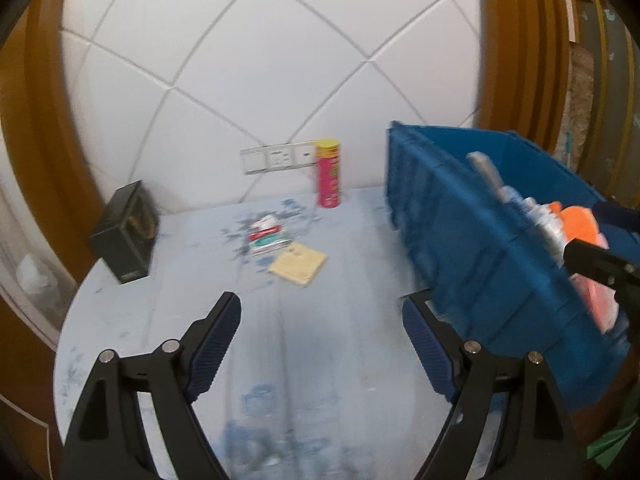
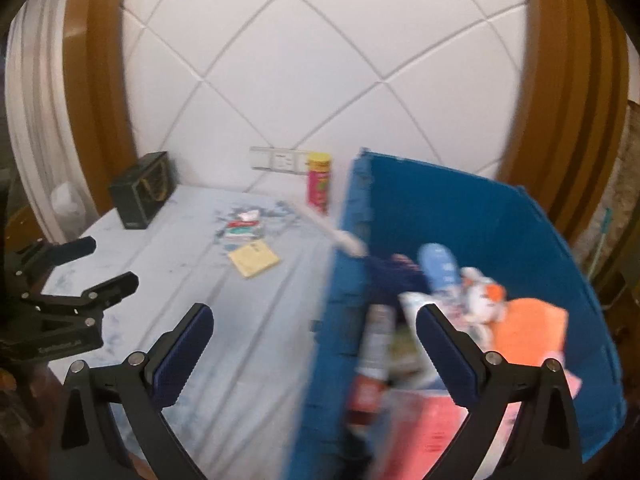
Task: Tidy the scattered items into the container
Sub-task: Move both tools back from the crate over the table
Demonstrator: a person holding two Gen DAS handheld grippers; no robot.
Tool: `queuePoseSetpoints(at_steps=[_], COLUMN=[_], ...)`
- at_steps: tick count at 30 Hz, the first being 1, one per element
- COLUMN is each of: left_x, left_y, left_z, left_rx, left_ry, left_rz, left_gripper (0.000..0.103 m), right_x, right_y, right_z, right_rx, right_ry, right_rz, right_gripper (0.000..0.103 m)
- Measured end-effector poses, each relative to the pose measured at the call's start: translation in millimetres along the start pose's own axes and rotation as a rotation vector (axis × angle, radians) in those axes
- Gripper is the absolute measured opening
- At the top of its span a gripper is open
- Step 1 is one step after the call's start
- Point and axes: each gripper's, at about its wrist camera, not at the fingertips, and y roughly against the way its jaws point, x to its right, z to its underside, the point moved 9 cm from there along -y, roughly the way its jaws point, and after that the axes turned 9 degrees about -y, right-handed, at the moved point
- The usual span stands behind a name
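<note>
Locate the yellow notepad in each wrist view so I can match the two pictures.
Left wrist view: yellow notepad lies flat on the table just left of centre, in front of the small packets.
Right wrist view: yellow notepad sits left of centre, left of the blue bin.
Shared landmark: the pink can standing by the wall.

Both wrist cameras look forward and slightly downward across the table (image 1: 340, 340) toward the tiled wall (image 1: 280, 60). The left view sits over the table's near edge; the right view sits above the blue container (image 2: 460, 216) rim. Both share the pink canister (image 1: 329, 173) and yellow notepad (image 2: 253, 258).
</note>
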Motion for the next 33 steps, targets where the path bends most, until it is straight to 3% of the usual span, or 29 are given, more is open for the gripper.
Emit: queuePoseSetpoints(at_steps=[9, 15, 25, 33], left_x=[-107, -146, -181, -201], left_y=[-5, -30, -98, -163], left_z=[48, 66, 57, 48], left_rx=[-0.047, -0.090, -0.161, -0.201], left_ry=[0.041, 0.086, 0.120, 0.154], left_rz=[-0.043, -0.050, -0.106, -0.094], left_gripper=[0.083, 0.083, 0.083, 0.083], right_x=[-117, -164, -176, -159], right_y=[-26, -59, -147, -232], right_z=[7, 12, -3, -13], right_rx=[-0.009, -0.051, -0.131, -0.228], right_ry=[0.023, 0.061, 0.062, 0.024], right_rz=[-0.070, -0.110, -0.177, -0.171], right_gripper=[0.103, 0.103, 0.103, 0.103])
